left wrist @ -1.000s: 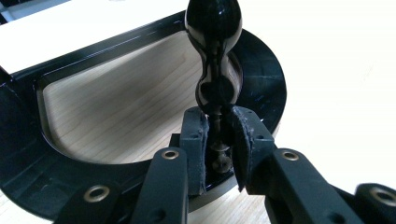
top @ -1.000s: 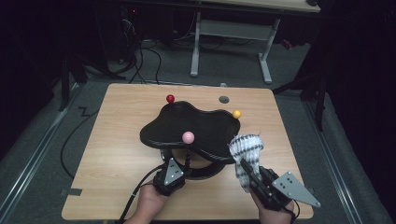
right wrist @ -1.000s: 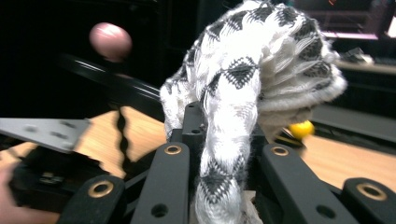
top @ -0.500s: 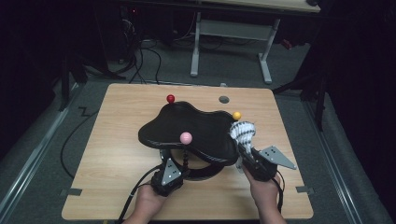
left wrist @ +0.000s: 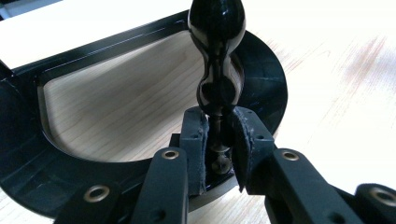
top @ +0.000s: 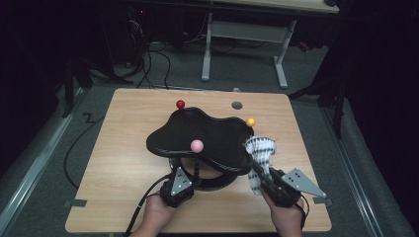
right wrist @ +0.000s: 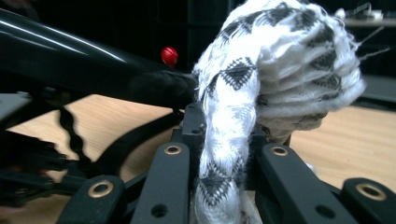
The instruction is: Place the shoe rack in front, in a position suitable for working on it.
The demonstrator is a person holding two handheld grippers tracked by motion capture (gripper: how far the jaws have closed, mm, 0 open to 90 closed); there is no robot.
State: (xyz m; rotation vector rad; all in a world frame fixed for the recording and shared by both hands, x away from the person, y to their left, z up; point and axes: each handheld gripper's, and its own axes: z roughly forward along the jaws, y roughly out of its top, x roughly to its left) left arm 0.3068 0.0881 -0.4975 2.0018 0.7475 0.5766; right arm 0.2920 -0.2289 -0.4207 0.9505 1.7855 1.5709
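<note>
A: So, what has the left gripper [top: 184, 174] got?

B: Its jaws are closed on the thin beaded post [left wrist: 218, 88] of the black stand [top: 207, 143], low down, just above the ring-shaped base [left wrist: 140, 46] on the wooden table [top: 113, 163].

A: And the right gripper [top: 260, 174]?

B: It is clamped on a bunched black-and-white cloth [top: 260, 154], which is touching the right edge of the stand's top, just below the yellow ball [top: 250, 121].

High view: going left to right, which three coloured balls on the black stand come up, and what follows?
Red ball → pink ball → yellow ball → black-and-white patterned cloth.
</note>
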